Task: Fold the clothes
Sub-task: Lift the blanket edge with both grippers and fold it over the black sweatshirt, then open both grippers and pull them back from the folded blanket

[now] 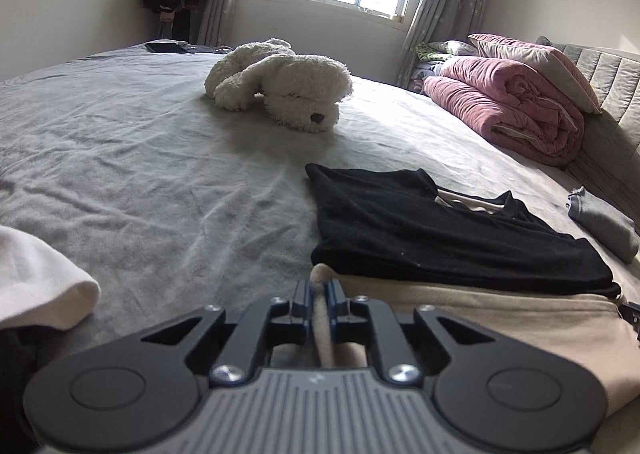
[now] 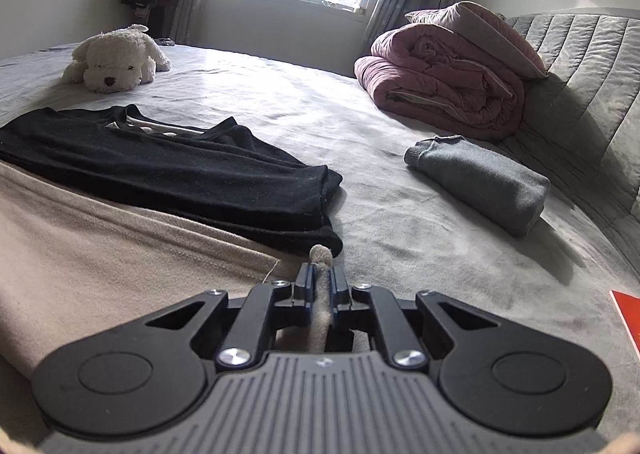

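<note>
**Both grippers pinching the beige garment on the bed**

The left gripper has its fingers pinching a fold of the beige garment; the right gripper pinches another fold of it. The garment lies spread on the bed, its far part under a black top. A folded grey garment lies nearer the headboard edge.

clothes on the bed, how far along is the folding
Done: a grey garment lies folded near the pink quilt. In hand: the left tool and right tool each pinch an edge of the beige garment, which has a black top lying on it. Left: finishing this fold, and a white garment at the left edge looks unfolded.
</note>
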A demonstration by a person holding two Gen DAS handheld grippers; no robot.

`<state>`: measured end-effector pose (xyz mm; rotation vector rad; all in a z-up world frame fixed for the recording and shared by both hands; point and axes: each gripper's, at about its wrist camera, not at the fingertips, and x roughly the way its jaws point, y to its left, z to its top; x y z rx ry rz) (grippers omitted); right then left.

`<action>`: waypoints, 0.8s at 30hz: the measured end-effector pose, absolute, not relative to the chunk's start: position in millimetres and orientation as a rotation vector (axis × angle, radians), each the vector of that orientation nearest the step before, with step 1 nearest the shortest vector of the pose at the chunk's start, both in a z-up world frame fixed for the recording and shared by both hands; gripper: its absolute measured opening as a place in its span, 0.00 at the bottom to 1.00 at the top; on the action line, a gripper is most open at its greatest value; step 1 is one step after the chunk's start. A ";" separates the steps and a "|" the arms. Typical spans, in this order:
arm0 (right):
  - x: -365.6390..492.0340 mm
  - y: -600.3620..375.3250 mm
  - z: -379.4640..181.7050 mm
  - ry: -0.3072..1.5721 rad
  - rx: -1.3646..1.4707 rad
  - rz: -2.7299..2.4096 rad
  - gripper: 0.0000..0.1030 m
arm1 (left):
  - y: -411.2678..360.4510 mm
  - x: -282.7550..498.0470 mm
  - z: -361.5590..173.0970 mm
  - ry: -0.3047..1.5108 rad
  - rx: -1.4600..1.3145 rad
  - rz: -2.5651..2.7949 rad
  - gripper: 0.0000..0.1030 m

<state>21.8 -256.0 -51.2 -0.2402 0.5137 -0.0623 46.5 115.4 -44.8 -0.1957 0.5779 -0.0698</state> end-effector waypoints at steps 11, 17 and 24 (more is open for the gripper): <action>-3.1 -244.8 -23.9 0.482 -0.201 -0.053 0.38 | 91.8 13.1 -9.6 0.475 -0.085 -0.174 0.50; -16.1 -205.2 -17.3 0.550 -0.088 0.183 0.39 | 51.5 -1.6 -16.1 0.505 0.017 -0.373 0.53; -34.7 -175.0 -40.1 0.605 -0.212 0.327 0.40 | 41.7 -11.0 -44.0 0.600 0.136 -0.465 0.57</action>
